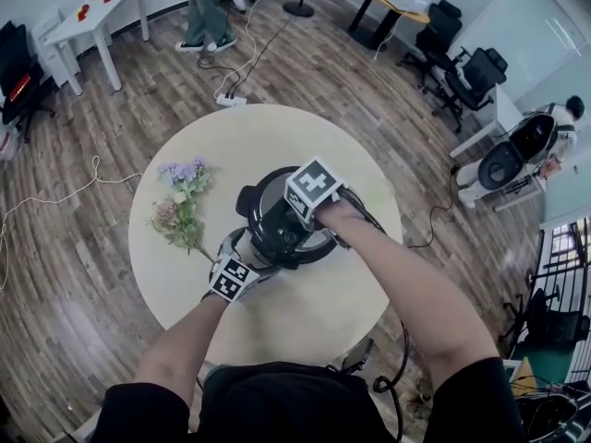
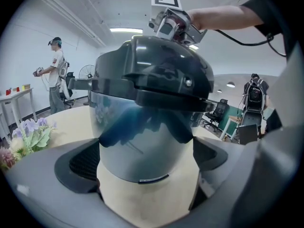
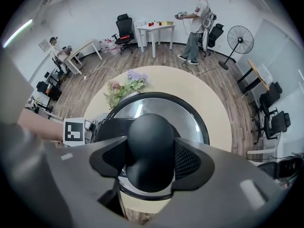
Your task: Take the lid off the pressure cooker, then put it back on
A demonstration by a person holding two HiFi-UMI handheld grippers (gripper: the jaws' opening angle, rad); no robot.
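The pressure cooker (image 1: 277, 221) stands in the middle of the round beige table (image 1: 305, 317), its black lid (image 2: 156, 70) resting on the steel body (image 2: 142, 146). My right gripper (image 3: 151, 160) points straight down from above. Its pads press both sides of the lid's black knob (image 3: 151, 148), so it is shut on the knob. My left gripper (image 2: 146, 158) reaches in from the near left side of the cooker. The steel body sits between its two pads (image 2: 83, 163), which touch it on either side. In the head view the left gripper (image 1: 242, 264) is low beside the pot and the right gripper (image 1: 314, 192) is on top.
A bunch of artificial flowers (image 1: 180, 201) lies on the table left of the cooker. A person (image 2: 56, 75) stands across the room near a white table (image 1: 92, 12). Office chairs (image 1: 471, 72) and floor cables (image 1: 231, 72) surround the table.
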